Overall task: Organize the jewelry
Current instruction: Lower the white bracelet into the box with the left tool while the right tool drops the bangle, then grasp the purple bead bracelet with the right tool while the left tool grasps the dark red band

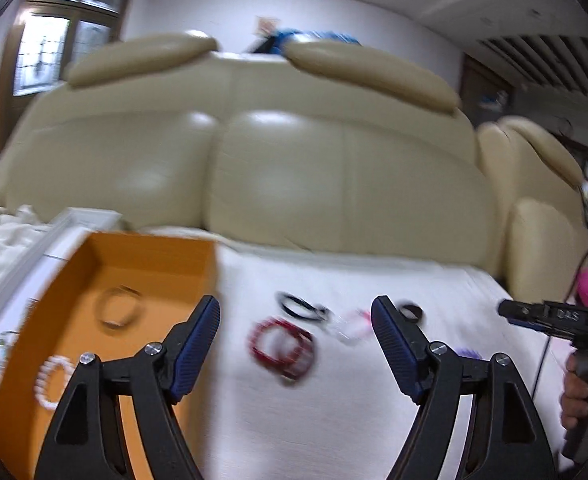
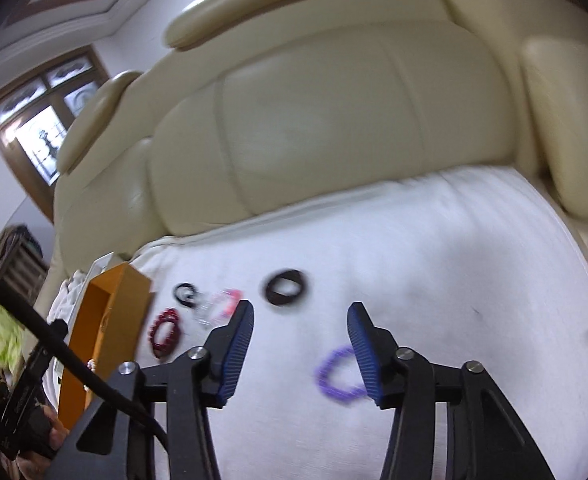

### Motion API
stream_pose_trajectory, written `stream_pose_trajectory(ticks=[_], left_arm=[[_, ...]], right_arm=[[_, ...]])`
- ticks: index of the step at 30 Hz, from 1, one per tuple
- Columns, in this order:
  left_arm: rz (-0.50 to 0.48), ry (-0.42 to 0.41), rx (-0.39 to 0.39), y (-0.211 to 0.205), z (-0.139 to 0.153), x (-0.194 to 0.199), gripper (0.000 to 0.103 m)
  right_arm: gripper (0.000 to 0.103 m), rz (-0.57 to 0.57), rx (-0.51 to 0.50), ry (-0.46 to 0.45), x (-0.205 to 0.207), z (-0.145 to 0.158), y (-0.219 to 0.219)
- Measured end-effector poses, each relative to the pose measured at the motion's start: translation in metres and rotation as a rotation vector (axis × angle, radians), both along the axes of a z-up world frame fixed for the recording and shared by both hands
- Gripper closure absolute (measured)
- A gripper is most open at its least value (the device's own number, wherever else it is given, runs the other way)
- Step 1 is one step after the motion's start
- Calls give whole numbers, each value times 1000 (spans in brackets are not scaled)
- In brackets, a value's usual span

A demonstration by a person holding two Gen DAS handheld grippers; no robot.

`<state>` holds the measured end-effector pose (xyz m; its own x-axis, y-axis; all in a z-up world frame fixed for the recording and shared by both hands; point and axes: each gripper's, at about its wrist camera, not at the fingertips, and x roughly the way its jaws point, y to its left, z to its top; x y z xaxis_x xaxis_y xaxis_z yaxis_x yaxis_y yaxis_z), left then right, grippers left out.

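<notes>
A white cloth (image 2: 433,248) is spread over the seat of a cream leather sofa (image 1: 294,152); a wood-framed window (image 1: 50,40) is seen behind. No writing can be read through the blur. An orange box (image 1: 166,264), open side up, holds a white bead bracelet (image 1: 52,380). A red bracelet (image 1: 282,346), a dark ring (image 2: 286,286) and a purple bracelet (image 2: 335,376) lie flat on the cloth. The jaws of the left gripper (image 1: 295,312) are spread wide and empty; those of the right gripper (image 2: 299,314) are parted, nothing held.
</notes>
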<state>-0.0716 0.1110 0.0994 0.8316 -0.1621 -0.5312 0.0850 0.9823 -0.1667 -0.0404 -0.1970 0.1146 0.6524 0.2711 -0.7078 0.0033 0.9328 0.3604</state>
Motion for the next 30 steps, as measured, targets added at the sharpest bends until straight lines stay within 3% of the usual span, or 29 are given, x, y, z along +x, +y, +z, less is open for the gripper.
stream_pose_trajectory(ticks=[2, 5, 9, 14, 19, 27, 30], left_arm=[[-37, 33, 24, -13, -8, 5, 24], [-67, 97, 62, -27, -22, 13, 24], [-65, 173, 53, -31, -34, 20, 24], [-23, 214, 20, -19, -41, 23, 24], [20, 220, -8, -11, -44, 35, 24], [33, 266, 62, -35, -61, 65, 24], [65, 286, 51, -31, -70, 75, 25]], right_arm=[[62, -15, 10, 31, -1, -13, -16], [68, -8, -27, 165, 11, -34, -24], [69, 28, -44, 259, 23, -55, -20], [70, 63, -167, 212, 25, -63, -3], [92, 88, -308, 156, 17, -68, 12], [92, 108, -319, 117, 3, -69, 7], [92, 105, -304, 123, 5, -68, 4]])
